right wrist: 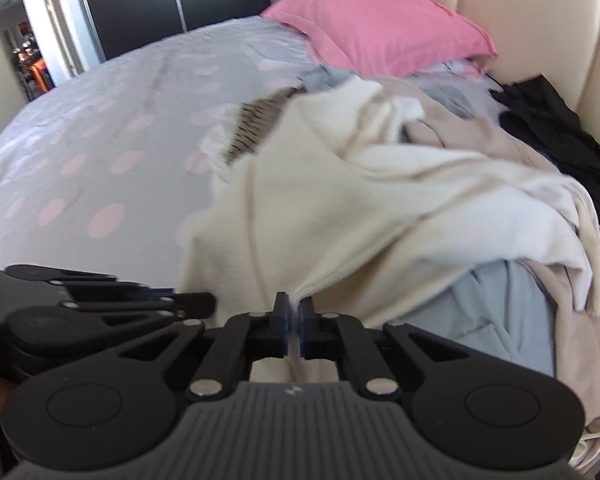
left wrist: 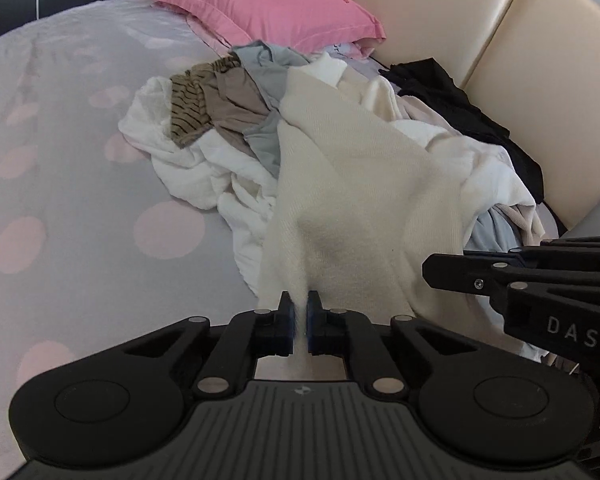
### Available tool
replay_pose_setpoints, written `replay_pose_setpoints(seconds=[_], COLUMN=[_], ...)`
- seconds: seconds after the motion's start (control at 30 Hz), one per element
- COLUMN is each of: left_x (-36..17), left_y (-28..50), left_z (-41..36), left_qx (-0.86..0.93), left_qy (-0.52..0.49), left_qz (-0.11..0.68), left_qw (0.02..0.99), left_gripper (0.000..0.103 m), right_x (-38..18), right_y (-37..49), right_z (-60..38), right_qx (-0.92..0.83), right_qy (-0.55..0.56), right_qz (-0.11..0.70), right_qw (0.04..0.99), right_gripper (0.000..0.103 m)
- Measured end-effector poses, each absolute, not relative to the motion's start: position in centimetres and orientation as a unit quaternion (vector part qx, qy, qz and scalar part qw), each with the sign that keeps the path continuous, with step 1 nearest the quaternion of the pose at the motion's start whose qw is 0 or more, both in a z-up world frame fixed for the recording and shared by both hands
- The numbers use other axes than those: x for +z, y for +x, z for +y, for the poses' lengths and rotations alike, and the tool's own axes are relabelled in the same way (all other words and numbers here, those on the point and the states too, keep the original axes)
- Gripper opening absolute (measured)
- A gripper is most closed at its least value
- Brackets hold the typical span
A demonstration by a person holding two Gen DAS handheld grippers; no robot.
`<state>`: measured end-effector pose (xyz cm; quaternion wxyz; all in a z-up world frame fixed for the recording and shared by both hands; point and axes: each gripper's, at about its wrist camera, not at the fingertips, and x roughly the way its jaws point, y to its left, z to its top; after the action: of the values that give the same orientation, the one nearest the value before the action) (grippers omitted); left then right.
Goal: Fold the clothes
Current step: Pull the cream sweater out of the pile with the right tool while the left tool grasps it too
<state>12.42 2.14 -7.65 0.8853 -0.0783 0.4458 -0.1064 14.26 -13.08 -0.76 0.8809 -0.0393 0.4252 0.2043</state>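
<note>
Item: cream knit garment (left wrist: 340, 200), draped over the near side of the clothes pile (left wrist: 228, 120) on the bed (left wrist: 60, 180). Left gripper (left wrist: 299, 320) pinched tight on its near hem; right gripper (right wrist: 294, 328) likewise clamped further right along that hem. Body trails away toward the pink pillow (left wrist: 260, 4).

One pink pillow (left wrist: 268, 4), two hand-held grippers (left wrist: 300, 312)

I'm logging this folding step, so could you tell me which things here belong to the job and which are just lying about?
In the job:
cream knit garment
left gripper, shut on it
right gripper, shut on it

Lying about:
pink pillow
black garment
striped brown garment
</note>
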Motion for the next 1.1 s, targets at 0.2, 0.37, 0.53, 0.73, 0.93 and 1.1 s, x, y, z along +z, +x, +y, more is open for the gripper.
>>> replay_pose_setpoints(seconds=[0.2,0.37,0.53,0.73,0.93,1.1], left_x=[-2.3,2.3,4.8,4.3,1.7,-1.0], left_y=[8.5,2.8,-3.6,-11.5,-16.9,-18.5], left_z=[7.0,11.4,16.1,21.1,25.5,26.4], left_qx=[-0.062,-0.015,0.021,0.086,0.149,0.164], left_qy=[-0.06,-0.038,-0.022,-0.019,-0.044,-0.053], left_qz=[0.402,0.367,0.376,0.41,0.445,0.463], left_qw=[0.911,0.929,0.926,0.908,0.882,0.87], left_gripper=[0.003,0.003,0.003,0.004,0.004,0.004], right_x=[3.2,6.8,9.0,6.6,3.3,0.7], right_y=[11.0,7.1,1.3,-6.6,-11.6,-13.1], right_z=[-8.1,-3.3,1.3,6.9,11.4,13.4], right_qx=[0.275,0.335,0.407,0.492,0.539,0.533], right_qy=[-0.05,-0.06,-0.044,-0.01,0.026,-0.001], right_qz=[0.401,0.372,0.356,0.388,0.443,0.464], right_qw=[0.872,0.863,0.84,0.78,0.716,0.707], right_gripper=[0.005,0.005,0.005,0.005,0.005,0.005])
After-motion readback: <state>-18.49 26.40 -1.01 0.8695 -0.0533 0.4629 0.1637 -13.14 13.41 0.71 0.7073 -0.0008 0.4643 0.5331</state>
